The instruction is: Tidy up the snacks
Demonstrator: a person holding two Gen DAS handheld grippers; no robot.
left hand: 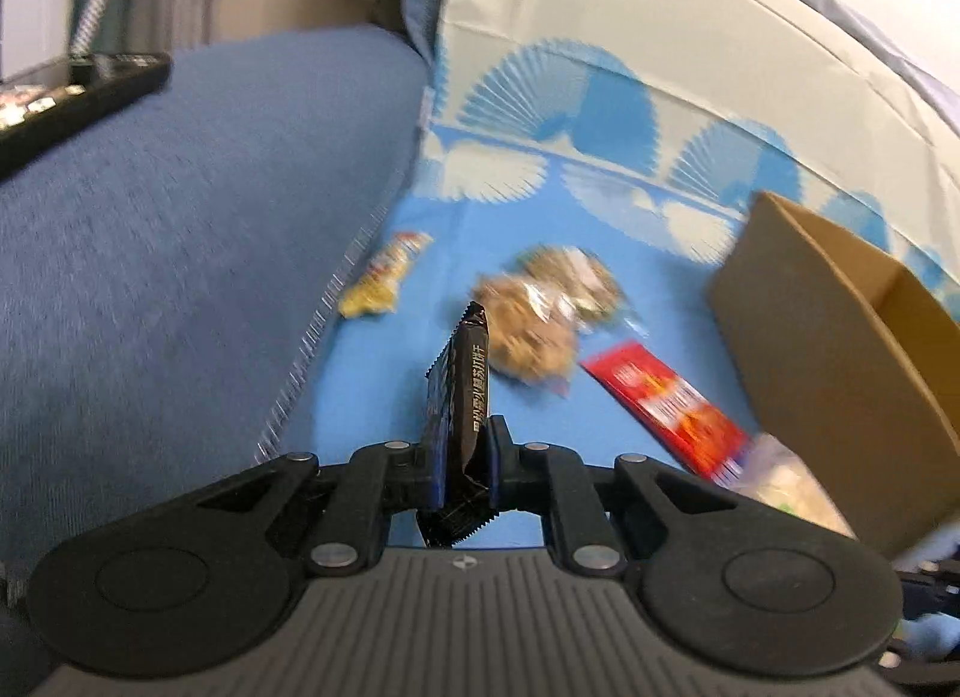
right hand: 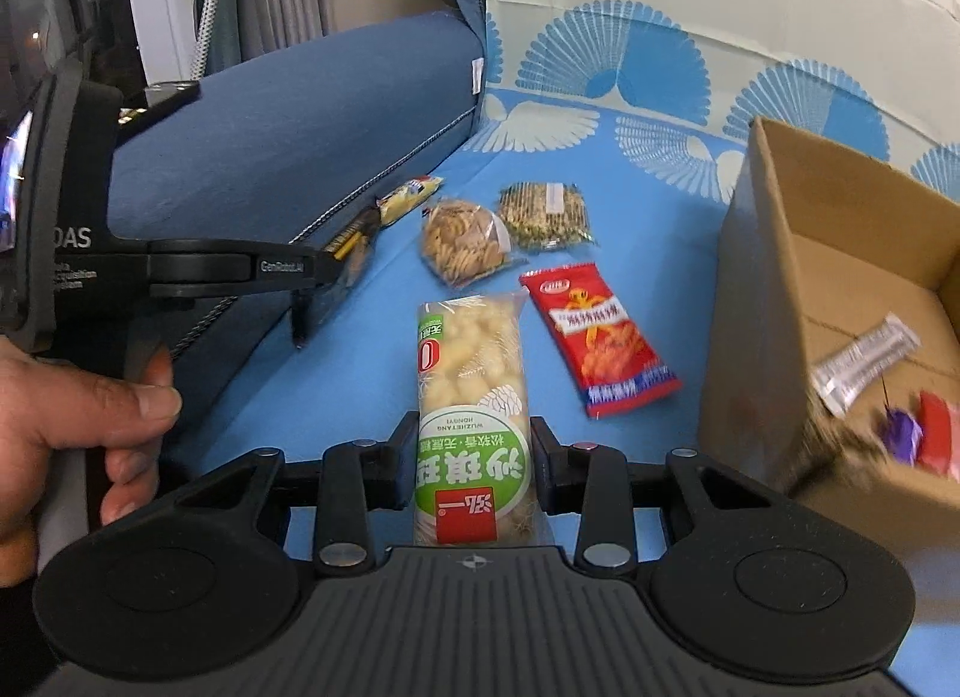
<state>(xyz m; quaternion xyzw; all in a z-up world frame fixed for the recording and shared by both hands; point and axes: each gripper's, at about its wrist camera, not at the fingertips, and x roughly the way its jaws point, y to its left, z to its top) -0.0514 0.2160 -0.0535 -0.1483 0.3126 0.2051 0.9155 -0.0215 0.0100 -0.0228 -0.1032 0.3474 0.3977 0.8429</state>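
Left gripper (left hand: pixel 467 475) clamped edge-on around black wrapper (left hand: pixel 462 397), right gripper (right hand: pixel 473 457) squeezing green pastry pack (right hand: pixel 471 397), both raised above blue sheet (right hand: pixel 648 229) beside cardboard box (right hand: pixel 840 289); risk: thin wrapper slipping out, soft pastry crushed.

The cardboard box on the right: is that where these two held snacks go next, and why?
Probably yes. The left gripper is shut on a black snack packet and the right gripper on a green-labelled pastry pack. The open cardboard box beside them already holds small snacks. Carrying the pastry pack over its rim looks like the sensible next move.
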